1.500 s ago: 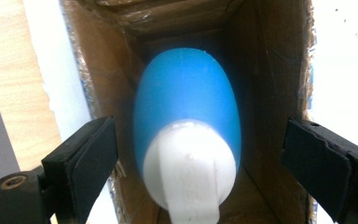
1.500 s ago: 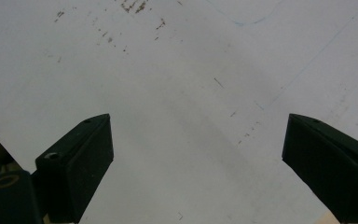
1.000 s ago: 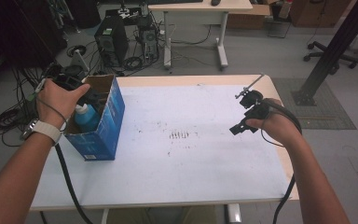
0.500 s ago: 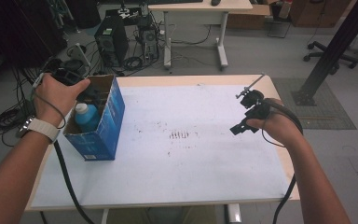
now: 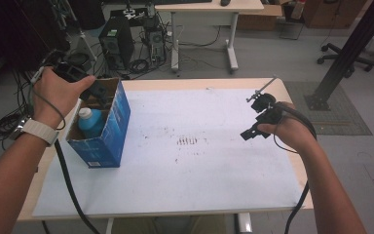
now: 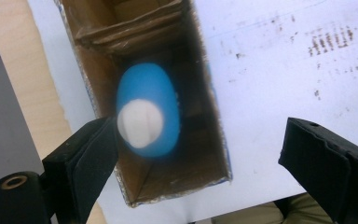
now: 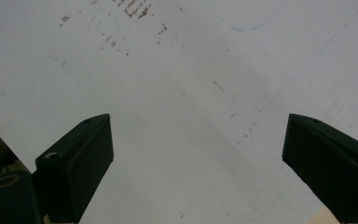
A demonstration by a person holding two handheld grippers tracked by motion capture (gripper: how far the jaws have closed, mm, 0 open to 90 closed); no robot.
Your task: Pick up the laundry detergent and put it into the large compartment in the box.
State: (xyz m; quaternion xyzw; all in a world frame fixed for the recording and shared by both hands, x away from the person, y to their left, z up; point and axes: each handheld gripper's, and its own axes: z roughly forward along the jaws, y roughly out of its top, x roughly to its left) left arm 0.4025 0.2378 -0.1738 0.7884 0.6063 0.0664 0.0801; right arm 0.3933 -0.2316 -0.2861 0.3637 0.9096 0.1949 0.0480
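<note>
— Blue plastic, that bottle [image 6: 149,109], with a white cap [image 6: 140,122]. It stood upright inside the open cardboard box [image 5: 108,139] at the left edge of the tabletop [image 5: 214,170].

— And the left tool [image 6: 196,163]?

— It hung right above the box mouth, jaws spread wide, gripping nothing. In the left gripper view one jaw sat just beside the cap and the other was out over the white sheet [image 6: 279,60], well apart from the bottle.

— How would the bottle handle, do you reckon?

— Stiff enough in the walls, I'd judge, though smooth plastic can slip. Whether it was full or empty I couldn't tell, so the weight was a guess. The box walls stood close around it, so the cap and neck looked the only place to take hold, from straight above.

— The right tool [image 5: 254,121]?

— Jaws wide apart too, empty, held above the bare sheet near the right side of the tabletop, well apart from the box.
</note>
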